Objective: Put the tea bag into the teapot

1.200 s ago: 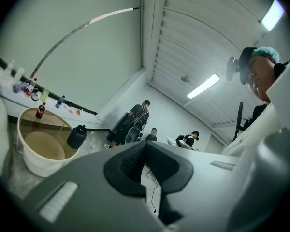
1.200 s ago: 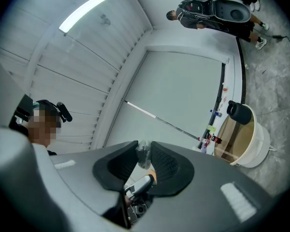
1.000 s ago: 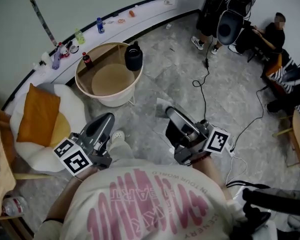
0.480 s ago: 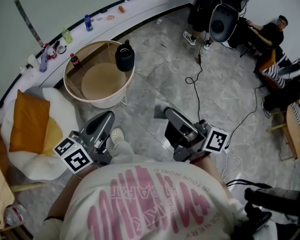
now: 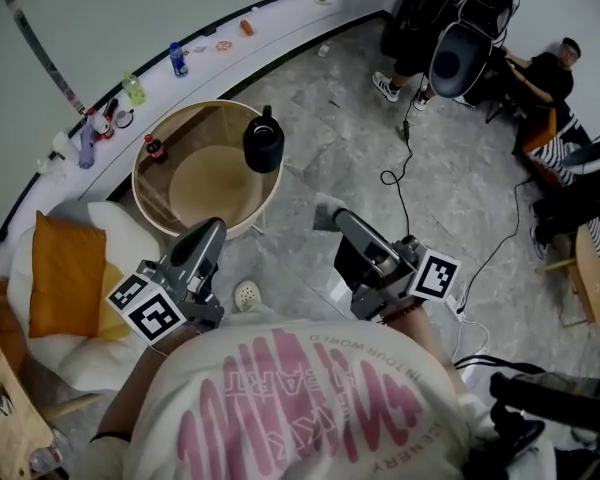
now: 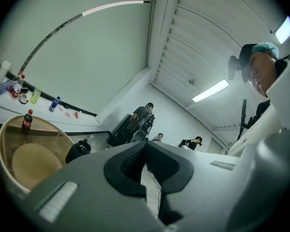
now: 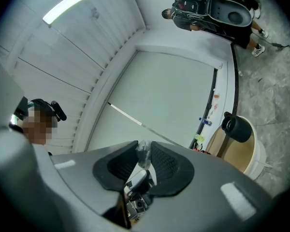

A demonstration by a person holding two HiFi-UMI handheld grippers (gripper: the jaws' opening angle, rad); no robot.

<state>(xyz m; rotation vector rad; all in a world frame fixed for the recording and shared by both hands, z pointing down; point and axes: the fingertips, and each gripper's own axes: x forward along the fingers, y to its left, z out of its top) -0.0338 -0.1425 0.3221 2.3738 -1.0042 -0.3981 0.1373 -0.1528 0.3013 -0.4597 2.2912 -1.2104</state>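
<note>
tea bag (image 7: 144,156) sits pinched between the right gripper's (image 5: 328,213) fingers, probably for carrying, well apart from the black teapot (image 5: 263,144) on the round surface (image 5: 138,180) upper left, while the left gripper's (image 6: 145,145) fingers meet empty, seemingly idle.

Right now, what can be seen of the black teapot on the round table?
The teapot is black, squat and rounded, with a matte look and a small part rising from its top. It stands upright on the clear top of the round tan table, close to the rim. Nothing else touches it. Whether a lid is on cannot be told.
</note>
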